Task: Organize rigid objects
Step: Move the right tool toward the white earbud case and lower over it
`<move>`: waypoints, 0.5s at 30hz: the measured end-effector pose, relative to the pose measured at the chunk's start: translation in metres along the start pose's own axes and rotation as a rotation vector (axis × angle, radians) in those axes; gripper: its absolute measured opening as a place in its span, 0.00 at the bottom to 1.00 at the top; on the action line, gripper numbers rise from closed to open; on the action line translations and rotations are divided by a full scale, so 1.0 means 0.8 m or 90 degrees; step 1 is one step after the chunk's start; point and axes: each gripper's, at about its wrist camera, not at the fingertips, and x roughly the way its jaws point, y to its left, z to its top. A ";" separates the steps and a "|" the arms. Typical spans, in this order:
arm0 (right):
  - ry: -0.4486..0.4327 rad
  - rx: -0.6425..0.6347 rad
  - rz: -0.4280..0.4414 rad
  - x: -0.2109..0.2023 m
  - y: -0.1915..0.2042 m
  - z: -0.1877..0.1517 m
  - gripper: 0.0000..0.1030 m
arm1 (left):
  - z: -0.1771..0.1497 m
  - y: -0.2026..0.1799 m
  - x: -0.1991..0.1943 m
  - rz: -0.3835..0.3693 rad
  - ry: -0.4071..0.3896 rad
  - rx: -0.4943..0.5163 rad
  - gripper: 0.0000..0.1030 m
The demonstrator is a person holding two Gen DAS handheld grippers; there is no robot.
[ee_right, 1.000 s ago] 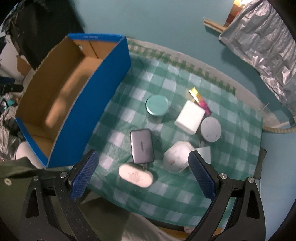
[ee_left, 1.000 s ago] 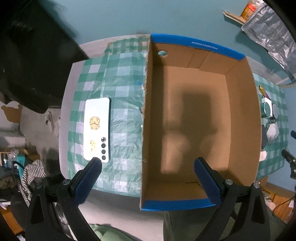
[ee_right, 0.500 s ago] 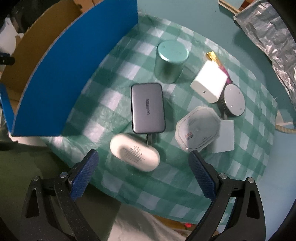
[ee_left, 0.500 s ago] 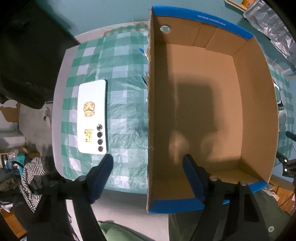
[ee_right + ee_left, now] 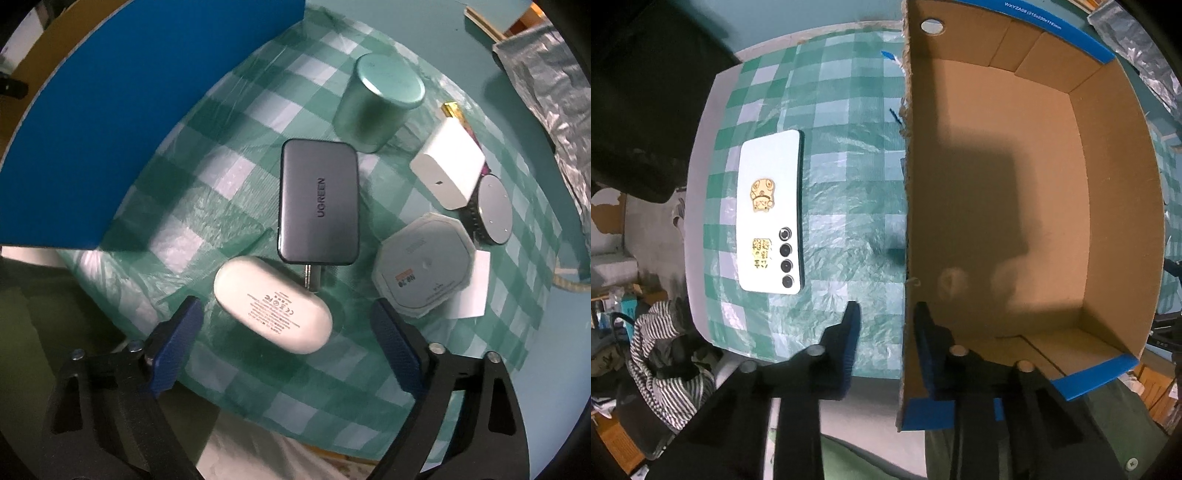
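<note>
An open cardboard box (image 5: 997, 192) with blue outer walls stands on the green checked cloth; its inside shows nothing. My left gripper (image 5: 886, 325) straddles the box's left wall (image 5: 905, 221), one finger outside and one inside, nearly closed on it. A white phone (image 5: 770, 210) lies face down left of the box. My right gripper (image 5: 288, 325) is open above a white oval case (image 5: 273, 304). Beyond it lie a grey UGREEN charger (image 5: 319, 203), a teal tin (image 5: 380, 99), a white adapter (image 5: 448, 166), an octagonal white case (image 5: 424, 266) and a round grey puck (image 5: 493, 208).
The box's blue wall (image 5: 110, 140) stands left of the right gripper. A white card (image 5: 472, 291) lies under the octagonal case. The table edge is close below the oval case. Silver foil (image 5: 546, 74) lies at the back right. Striped cloth (image 5: 661, 350) lies off the table's left.
My left gripper has closed in around the box's left wall and moved nearer. My right gripper has dropped closer to the white oval case, still open.
</note>
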 end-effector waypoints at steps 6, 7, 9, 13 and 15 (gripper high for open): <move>0.017 -0.028 -0.008 0.025 0.020 -0.003 0.76 | -0.002 0.000 0.001 -0.005 0.001 0.008 0.19; 0.026 -0.028 -0.010 0.030 0.021 -0.004 0.74 | -0.002 0.000 0.002 -0.004 0.001 0.009 0.19; 0.040 -0.024 -0.007 0.041 0.023 -0.005 0.68 | -0.003 -0.001 0.001 -0.003 0.002 0.012 0.18; 0.050 0.010 0.012 0.051 0.019 -0.011 0.52 | -0.003 -0.003 0.002 0.000 0.000 0.017 0.18; 0.060 0.043 0.028 0.051 0.010 -0.012 0.46 | -0.003 -0.003 0.001 -0.001 -0.001 0.017 0.18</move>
